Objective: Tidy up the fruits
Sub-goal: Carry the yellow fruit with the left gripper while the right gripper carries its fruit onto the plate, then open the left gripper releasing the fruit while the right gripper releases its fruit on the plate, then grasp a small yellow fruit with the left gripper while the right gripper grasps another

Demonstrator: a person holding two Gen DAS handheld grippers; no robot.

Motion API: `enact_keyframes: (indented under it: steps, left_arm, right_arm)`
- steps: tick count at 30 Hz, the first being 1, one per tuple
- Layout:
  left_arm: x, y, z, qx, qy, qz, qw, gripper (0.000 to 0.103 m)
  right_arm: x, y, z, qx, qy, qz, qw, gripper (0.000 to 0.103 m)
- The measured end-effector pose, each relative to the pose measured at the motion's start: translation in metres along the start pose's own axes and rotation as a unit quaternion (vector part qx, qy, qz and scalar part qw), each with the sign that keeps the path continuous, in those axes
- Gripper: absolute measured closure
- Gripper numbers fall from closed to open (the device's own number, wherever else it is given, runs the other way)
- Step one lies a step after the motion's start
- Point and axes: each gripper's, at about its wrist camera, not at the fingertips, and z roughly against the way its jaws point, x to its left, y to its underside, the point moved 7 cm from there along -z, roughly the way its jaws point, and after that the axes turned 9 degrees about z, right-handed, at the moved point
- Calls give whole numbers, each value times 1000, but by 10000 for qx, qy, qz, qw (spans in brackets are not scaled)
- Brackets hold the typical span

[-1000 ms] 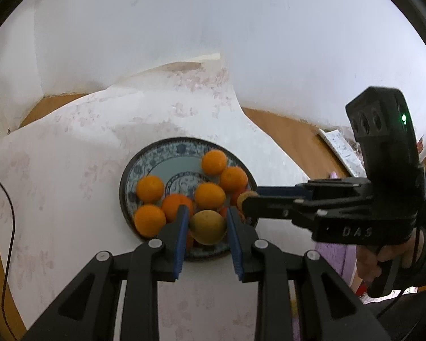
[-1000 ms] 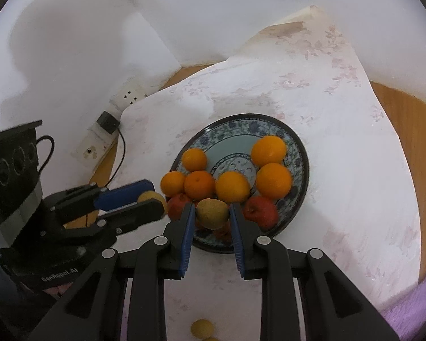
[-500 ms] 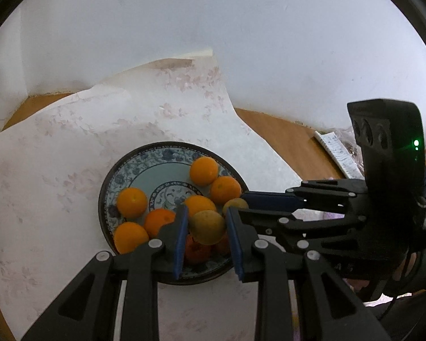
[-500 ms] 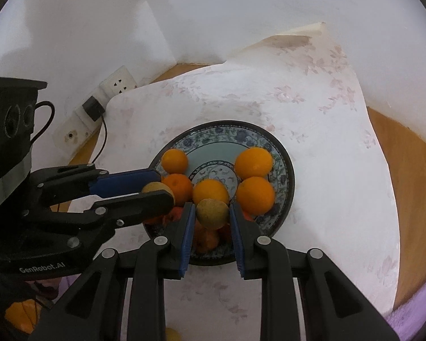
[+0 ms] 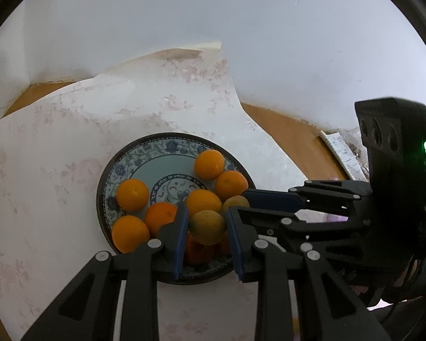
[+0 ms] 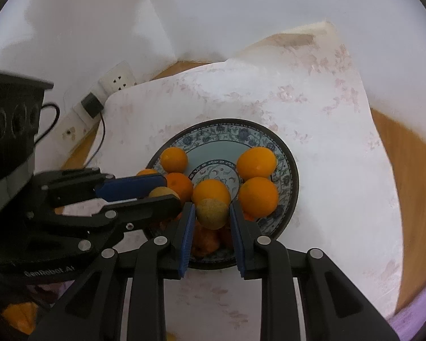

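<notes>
The left gripper [image 5: 207,224] is closed on a yellow-green fruit [image 5: 208,226]; the right gripper [image 6: 212,213] is clamped on a speckled tan fruit [image 6: 212,213]. Both fruits hang directly ahead of the fingertips, above the near edge of the plate [image 6: 291,170] of oranges [image 6: 258,196]. Judged light, round and firm-skinned (liable to roll): grip across the widest part, with moderate pressure.

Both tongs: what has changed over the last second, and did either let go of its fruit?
Neither let go. The left tongs and right tongs have come in over the near side of the plate, closer together. Each still clamps a small yellowish fruit, left, right. The oranges on the plate lie as before.
</notes>
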Motion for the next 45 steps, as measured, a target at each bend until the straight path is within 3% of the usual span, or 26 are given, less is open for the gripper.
enact_keyframes:
  steps: [6,11,27,34,45]
  left_arm:
    - [1,-2,2,-100,-132,36,9999,72]
    - [1,-1,6,-140,-103,79,9998,59]
    - [-6,5,14,-165,-130,47,9998,38]
    - [-15,26,19,-35,-102,-11,9999,36]
    - [-33,94,16,540,88,-61,9985,37]
  right_arm:
    - [-1,0,-1,18,88,0,10000,77]
    - [-3,2,0,10,91,-83,9999,74]
    - [-5,12,16,-14,173,-273,9995,68]
    - [-2,41,29,51,171,-479,9987,68]
    - [23,116,44,449,13,-673,9967,68]
